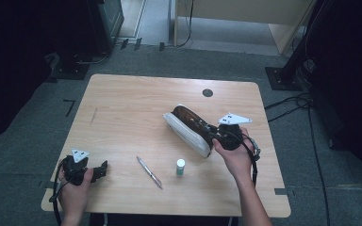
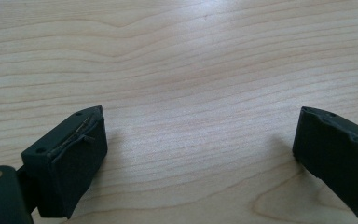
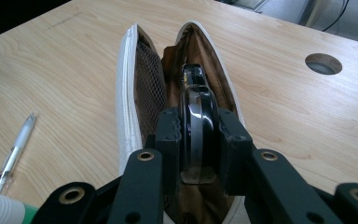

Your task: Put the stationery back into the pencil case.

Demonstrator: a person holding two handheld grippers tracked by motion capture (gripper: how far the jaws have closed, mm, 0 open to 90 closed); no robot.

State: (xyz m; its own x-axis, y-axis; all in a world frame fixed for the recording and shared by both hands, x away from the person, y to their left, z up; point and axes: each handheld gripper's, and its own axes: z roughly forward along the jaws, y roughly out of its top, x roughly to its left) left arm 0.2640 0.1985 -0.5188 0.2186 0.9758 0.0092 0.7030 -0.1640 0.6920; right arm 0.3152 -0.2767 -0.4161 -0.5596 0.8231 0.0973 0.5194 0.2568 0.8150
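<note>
The right gripper is clamped on a flat dark object over the open white case, at the table's three o'clock. The left gripper, jaws apart, rests at seven o'clock. A pen and small bottle lie at six o'clock.

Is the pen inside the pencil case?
No, the pen lies on the bare table, apart from the open pencil case.

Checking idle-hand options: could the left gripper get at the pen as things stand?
Probably yes: the left gripper is open and low over the table, and only bare wood lies between it and the pen.
</note>
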